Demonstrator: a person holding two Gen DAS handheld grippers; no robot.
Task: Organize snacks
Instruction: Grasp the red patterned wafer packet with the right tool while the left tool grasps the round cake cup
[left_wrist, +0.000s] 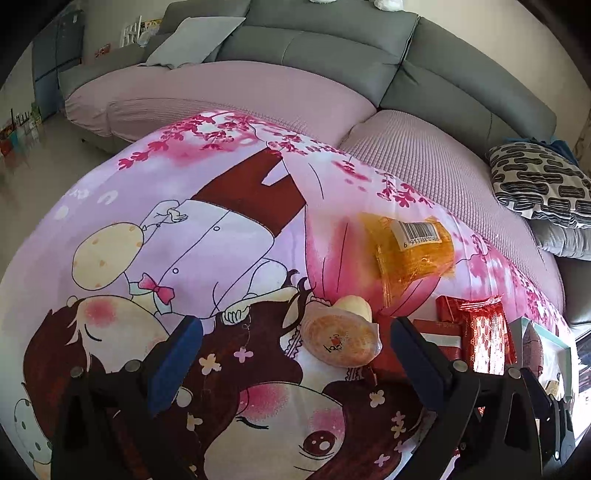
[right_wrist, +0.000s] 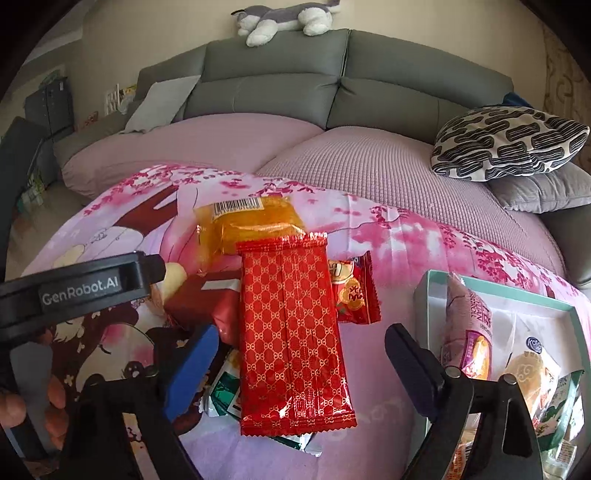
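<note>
In the right wrist view, a long red packet with a gold pattern (right_wrist: 291, 332) lies on the cartoon-print cloth (right_wrist: 388, 243). My right gripper (right_wrist: 303, 332) is open around it, and neither pad touches it. A green and white packet (right_wrist: 225, 398) pokes out from under it. Behind it lie a small red packet (right_wrist: 354, 291) and an orange packet (right_wrist: 251, 221). In the left wrist view, my left gripper (left_wrist: 295, 323) is open over a round pastry in clear wrap (left_wrist: 340, 339), which lies near the right finger. The orange packet (left_wrist: 410, 247) lies beyond it.
A teal-rimmed box (right_wrist: 498, 295) at the right holds several snack packets. A dark red box (right_wrist: 199, 302) lies left of the long packet. A hand (right_wrist: 22, 406) holds the left gripper's body (right_wrist: 85, 288). The grey sofa (right_wrist: 273, 92), a patterned cushion (right_wrist: 509, 144) and a plush toy (right_wrist: 288, 18) are behind.
</note>
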